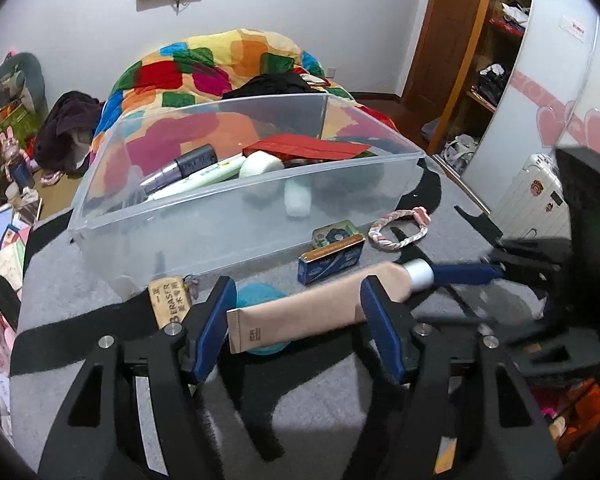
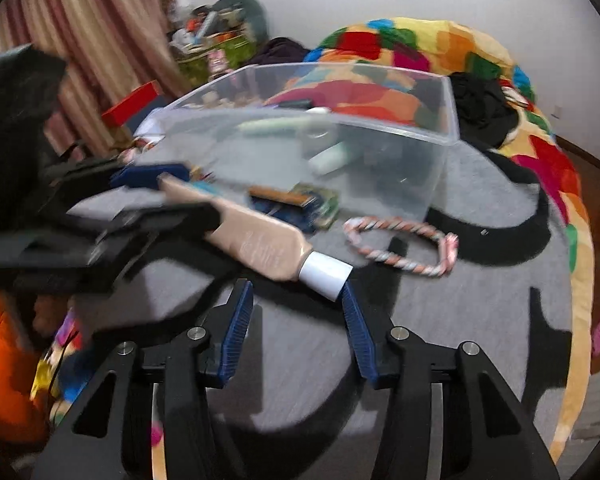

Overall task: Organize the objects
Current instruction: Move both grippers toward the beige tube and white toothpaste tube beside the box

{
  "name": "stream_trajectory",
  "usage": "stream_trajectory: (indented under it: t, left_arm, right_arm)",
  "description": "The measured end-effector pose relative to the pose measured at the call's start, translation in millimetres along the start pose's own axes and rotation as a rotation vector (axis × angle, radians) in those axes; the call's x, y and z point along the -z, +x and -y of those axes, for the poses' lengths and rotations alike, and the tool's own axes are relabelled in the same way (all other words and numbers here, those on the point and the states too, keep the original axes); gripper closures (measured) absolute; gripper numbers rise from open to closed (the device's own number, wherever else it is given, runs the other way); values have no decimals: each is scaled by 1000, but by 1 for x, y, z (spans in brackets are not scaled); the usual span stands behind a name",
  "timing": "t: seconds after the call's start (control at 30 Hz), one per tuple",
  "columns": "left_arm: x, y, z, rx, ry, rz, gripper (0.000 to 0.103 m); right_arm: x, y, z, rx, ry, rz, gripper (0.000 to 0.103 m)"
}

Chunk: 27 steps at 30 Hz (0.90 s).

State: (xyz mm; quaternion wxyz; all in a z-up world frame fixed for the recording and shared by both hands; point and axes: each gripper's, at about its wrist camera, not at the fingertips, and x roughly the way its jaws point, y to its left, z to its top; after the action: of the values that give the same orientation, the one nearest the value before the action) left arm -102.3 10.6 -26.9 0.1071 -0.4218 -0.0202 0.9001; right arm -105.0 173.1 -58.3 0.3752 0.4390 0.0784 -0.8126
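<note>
A beige cosmetic tube (image 1: 316, 304) with a silver cap lies across the gap of my open left gripper (image 1: 298, 304), above the grey mat. Its cap end touches a blue finger of my right gripper (image 1: 464, 274). In the right wrist view the tube (image 2: 256, 244) runs from the left gripper's jaws to its white cap (image 2: 326, 274), which touches the right fingertip (image 2: 350, 300) of my open right gripper (image 2: 296, 296). A clear plastic bin (image 1: 236, 216) behind holds a purple bottle (image 1: 184, 168), a pale green tube, a white pad and a red box.
On the mat lie a blue card box (image 1: 330, 260), a small green pack (image 1: 334, 234), a pink-white rope ring (image 1: 400, 230), a wooden eraser tag (image 1: 170, 298) and a teal round thing (image 1: 260, 300). A colourful quilt (image 1: 220, 64) is piled behind the bin.
</note>
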Motion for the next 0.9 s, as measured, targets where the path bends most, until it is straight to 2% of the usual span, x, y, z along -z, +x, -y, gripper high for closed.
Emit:
stream_trajectory:
  t: [0.13,0.27,0.33,0.4,0.6,0.8,0.87,0.9]
  left_arm:
    - [6,-5,-5,53,-30,-3,40]
    - [17,-16,-2,42,-11,5,40]
    - [20,-21,-3,29,-19,11,40]
    - [22,-28,-8,19,-33,19,40]
    - [27,-40,-26,-25,-84,32,40]
    - [35,-41,-44,-53,-123,21,40]
    - [37,-35,-50,-58,-129,6,40]
    - [39,-33,-52,-61,-130,0,40]
  right_arm:
    - [12,-12,-11,-18,-72,-6,60]
    - [7,-18,-15,16,-107,14,57]
    - [-1,-16,-16,25,-120,23,46]
    - [-11,-7,-20,26,-143,19,39]
    - [-30,27,-35,-5,-244,-45,34]
    - [-36,51,-42,-26,-323,-137,34]
    - [-36,48,-39,-41,-317,-153,42]
    - [-35,46,-37,-46,-311,-156,51]
